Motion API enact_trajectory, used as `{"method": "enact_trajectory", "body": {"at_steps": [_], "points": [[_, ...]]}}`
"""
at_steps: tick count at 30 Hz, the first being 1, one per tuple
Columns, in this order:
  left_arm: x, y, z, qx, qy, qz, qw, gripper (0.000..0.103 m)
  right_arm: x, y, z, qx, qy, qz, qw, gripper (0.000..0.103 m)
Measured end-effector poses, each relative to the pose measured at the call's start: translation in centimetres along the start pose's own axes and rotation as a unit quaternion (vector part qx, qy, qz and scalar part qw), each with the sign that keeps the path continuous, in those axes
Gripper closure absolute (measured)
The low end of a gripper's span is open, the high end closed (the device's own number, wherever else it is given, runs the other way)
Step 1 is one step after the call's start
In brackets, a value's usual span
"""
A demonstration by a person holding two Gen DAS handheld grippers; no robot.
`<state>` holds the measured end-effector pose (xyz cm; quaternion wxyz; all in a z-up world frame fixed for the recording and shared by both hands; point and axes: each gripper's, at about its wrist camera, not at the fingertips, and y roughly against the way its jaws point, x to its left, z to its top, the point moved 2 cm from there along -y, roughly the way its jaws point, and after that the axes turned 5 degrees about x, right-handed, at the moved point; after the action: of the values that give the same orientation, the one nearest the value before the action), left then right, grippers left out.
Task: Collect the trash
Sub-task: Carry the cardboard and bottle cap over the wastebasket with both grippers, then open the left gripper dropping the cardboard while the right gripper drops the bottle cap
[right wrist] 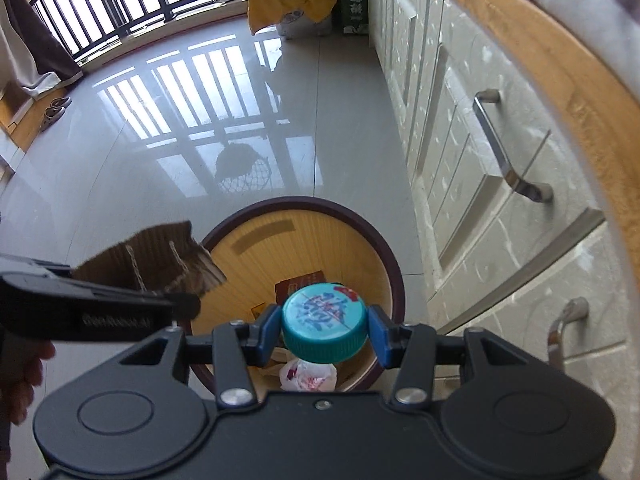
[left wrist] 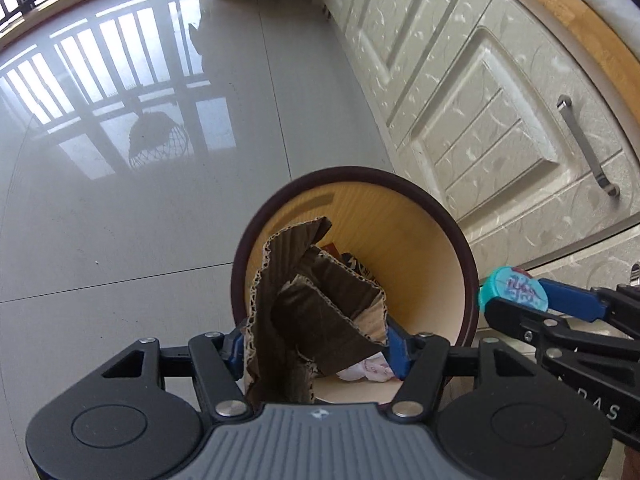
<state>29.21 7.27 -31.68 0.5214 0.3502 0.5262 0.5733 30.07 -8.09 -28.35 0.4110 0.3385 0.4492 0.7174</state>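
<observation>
My left gripper [left wrist: 316, 354] clamps light, crushable cardboard [left wrist: 316, 300] mid-fold while my right gripper [right wrist: 323, 332] pinches a rigid, slippery teal cap [right wrist: 323, 328] by its ribbed rim, above the bin [right wrist: 394, 280].

Your crumpled cardboard [left wrist: 320, 312] hides the bin's [left wrist: 440, 240] contents toward nine o'clock; the teal cap [right wrist: 324, 326] covers whatever hangs below it, and its print is unreadable.
</observation>
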Motion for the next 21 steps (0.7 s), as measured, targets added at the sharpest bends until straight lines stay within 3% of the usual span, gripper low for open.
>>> {"method": "enact_trajectory", "body": {"at_steps": [7, 11, 21], "points": [[-1.6, -2.5, 0.5, 0.019, -0.047, -0.007, 0.9987, 0.033, -1.3, -2.3, 0.6, 0.025, -0.01, -0.001, 1.0, 0.055], [-1.7, -3.2, 0.5, 0.026, -0.064, 0.006, 0.9976, 0.029, -2.0, -3.1, 1.4, 0.027, -0.028, 0.007, 0.999, 0.055], [-1.4, -3.5, 0.6, 0.024, -0.082, 0.028, 0.9959, 0.004, -1.0, -3.5, 2.3, 0.006, -0.023, 0.034, 0.999, 0.054]]}}
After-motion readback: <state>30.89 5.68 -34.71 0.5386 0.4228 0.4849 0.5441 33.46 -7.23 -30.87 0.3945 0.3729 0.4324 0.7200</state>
